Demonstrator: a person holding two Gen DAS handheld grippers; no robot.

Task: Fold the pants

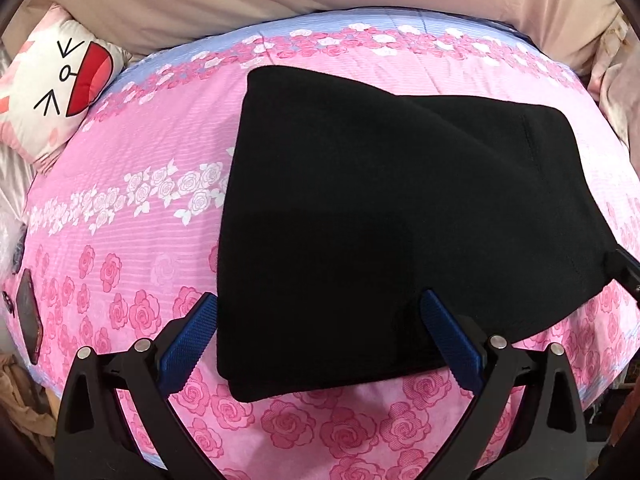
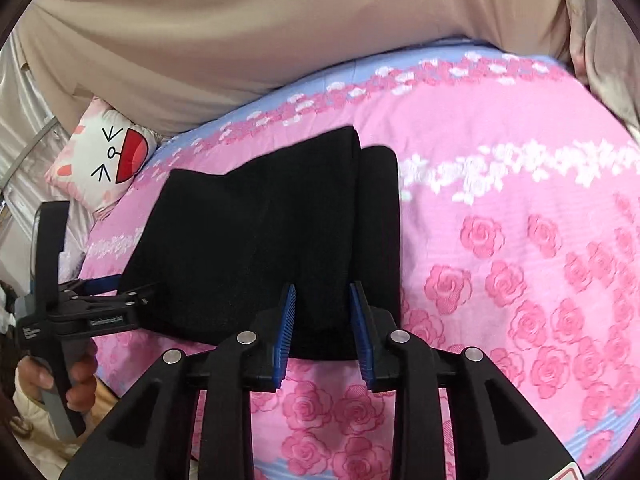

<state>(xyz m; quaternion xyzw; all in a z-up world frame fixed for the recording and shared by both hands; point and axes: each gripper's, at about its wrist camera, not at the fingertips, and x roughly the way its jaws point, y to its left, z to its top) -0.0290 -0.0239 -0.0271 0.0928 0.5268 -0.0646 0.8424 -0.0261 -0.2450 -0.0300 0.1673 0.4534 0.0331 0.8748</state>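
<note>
The black pants (image 1: pixel 384 216) are lying folded into a thick bundle on the pink rose-print bedspread (image 1: pixel 132 168). The left gripper (image 1: pixel 320 320) is standing at the near edge of the pants, its blue pads (image 1: pixel 188 344) spread wide apart, one on each side of the fabric. The right gripper (image 2: pixel 324 312) is also sitting at the near edge of the pants, partly open and not clamping. A cartoon-face cushion (image 1: pixel 56 80) is resting beyond the pants, near the bedspread's far corner.
</note>
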